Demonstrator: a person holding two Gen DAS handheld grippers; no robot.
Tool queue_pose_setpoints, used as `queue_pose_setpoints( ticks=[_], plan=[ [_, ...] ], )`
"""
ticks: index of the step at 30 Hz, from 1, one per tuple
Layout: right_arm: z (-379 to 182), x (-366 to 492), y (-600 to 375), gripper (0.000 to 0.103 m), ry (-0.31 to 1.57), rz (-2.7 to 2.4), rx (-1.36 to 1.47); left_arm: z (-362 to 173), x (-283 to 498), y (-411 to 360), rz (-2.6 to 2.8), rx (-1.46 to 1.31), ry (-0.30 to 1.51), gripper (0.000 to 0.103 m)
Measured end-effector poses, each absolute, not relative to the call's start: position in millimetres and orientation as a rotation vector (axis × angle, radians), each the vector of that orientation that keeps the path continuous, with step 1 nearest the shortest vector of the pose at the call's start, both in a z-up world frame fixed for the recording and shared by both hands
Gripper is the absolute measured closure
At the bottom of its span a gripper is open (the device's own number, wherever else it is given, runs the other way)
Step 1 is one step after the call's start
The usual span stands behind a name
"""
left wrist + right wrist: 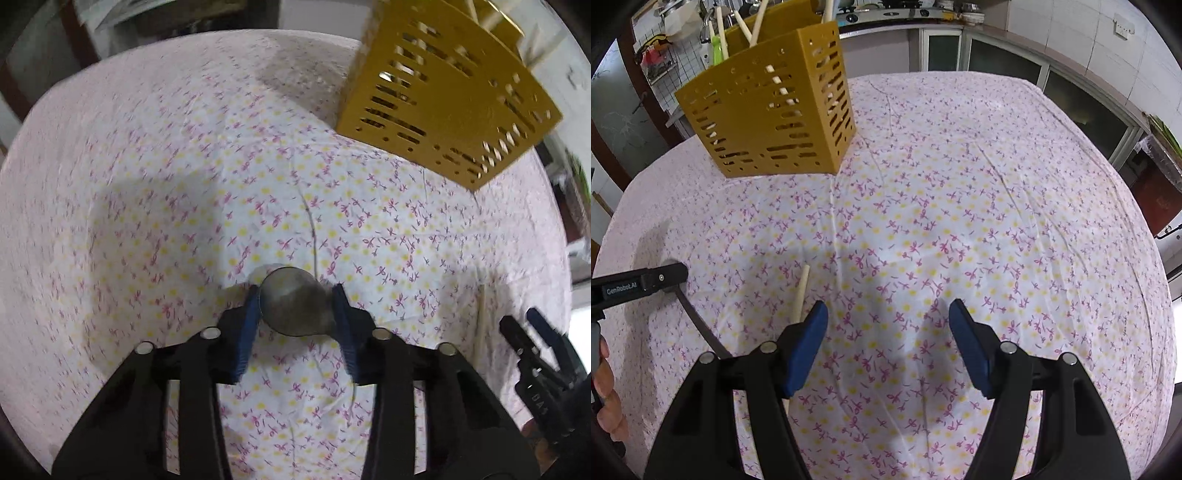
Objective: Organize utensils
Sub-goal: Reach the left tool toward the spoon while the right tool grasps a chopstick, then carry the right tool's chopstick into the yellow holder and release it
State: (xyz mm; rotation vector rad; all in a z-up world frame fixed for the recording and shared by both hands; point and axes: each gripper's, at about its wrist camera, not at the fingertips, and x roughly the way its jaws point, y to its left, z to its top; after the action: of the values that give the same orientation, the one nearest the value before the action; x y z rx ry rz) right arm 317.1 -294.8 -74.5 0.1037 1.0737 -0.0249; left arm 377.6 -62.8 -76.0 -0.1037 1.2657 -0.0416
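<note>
Spoon (295,306) sits between the left gripper (297,301) pads, bowl framed by the two blue fingers (247,332), both of which appear to touch its sides. Jaws narrowed onto it. Bowl is dull grey metal, round, concave face toward the camera, slightly blurred. From the right wrist view the dark handle (700,325) runs from the left gripper's tip (670,277) down and toward the camera, ending behind the right gripper's body; so the long axis runs roughly along the left fingers, bowl end forward. Whether the bowl rests on the cloth or is just above it: cannot tell.

Right gripper (888,321) jaws are wide apart, nothing between them, only floral tablecloth (960,221). A pale wooden stick (799,295) lies on the cloth just outside its left finger, long axis pointing away from the camera, near end hidden behind the pad.

Yellow slotted utensil holder (772,114) stands upright at the far side of the table, well apart from both grippers. Wooden handles (753,26) and a green one (718,51) stick up out of it. Kitchen counter (905,16) behind.
</note>
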Motion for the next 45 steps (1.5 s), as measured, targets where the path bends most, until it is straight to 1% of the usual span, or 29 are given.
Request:
queue_pose_setpoints(
  ticks=[6, 7, 8, 9, 15, 22, 29, 31, 33, 34, 35, 36, 37, 38, 39, 42, 45],
  plan=[
    [-76, 324, -291, 0.036, 1.1, -0.019, 0.072, -73, 385, -82, -0.101, 0.044, 1.251, 0.069],
    [-75, 326, -290, 0.036, 1.101, -0.015, 0.073, -72, 388, -84, -0.11, 0.058, 1.246, 0.077],
    [-74, 327, -290, 0.036, 1.102, -0.013, 0.073, -70, 390, -86, -0.115, 0.089, 1.235, 0.093],
    [-72, 328, -289, 0.036, 1.103, -0.013, 0.072, -68, 391, -86, -0.126, 0.099, 1.224, 0.096],
    [-70, 332, -281, 0.036, 1.119, -0.003, 0.066, -64, 397, -87, -0.208, 0.156, 1.233, 0.096],
    [-73, 332, -275, 0.036, 1.14, 0.01, 0.063, -61, 403, -79, -0.234, 0.115, 1.222, 0.098],
    [-70, 339, -265, 0.037, 1.162, 0.021, 0.071, -45, 391, -79, -0.255, 0.221, 1.175, 0.099],
    [-71, 342, -256, 0.043, 1.184, 0.026, 0.057, -41, 388, -81, -0.251, 0.258, 1.167, 0.099],
    [-75, 344, -248, 0.062, 1.215, 0.039, 0.043, -37, 385, -81, -0.256, 0.282, 1.162, 0.099],
    [-75, 345, -242, 0.063, 1.222, 0.035, 0.022, -40, 384, -79, -0.258, 0.288, 1.159, 0.099],
    [-75, 346, -240, 0.066, 1.222, 0.029, 0.011, -38, 384, -79, -0.26, 0.294, 1.155, 0.099],
    [-75, 348, -237, 0.074, 1.226, 0.032, 0.012, -37, 383, -78, -0.261, 0.295, 1.152, 0.099],
    [-74, 350, -235, 0.078, 1.234, 0.037, 0.016, -35, 377, -77, -0.263, 0.293, 1.15, 0.099],
    [-73, 351, -234, 0.089, 1.237, 0.036, 0.012, -34, 377, -76, -0.266, 0.292, 1.149, 0.099],
    [-71, 352, -233, 0.095, 1.239, 0.038, 0.009, -32, 376, -76, -0.268, 0.292, 1.148, 0.099],
    [-60, 351, -236, 0.095, 1.212, 0.055, 0.032, -23, 371, -76, -0.271, 0.292, 1.121, 0.099],
    [-42, 343, -244, 0.096, 1.135, 0.072, 0.069, -7, 365, -74, -0.281, 0.292, 1.049, 0.1]
  ],
)
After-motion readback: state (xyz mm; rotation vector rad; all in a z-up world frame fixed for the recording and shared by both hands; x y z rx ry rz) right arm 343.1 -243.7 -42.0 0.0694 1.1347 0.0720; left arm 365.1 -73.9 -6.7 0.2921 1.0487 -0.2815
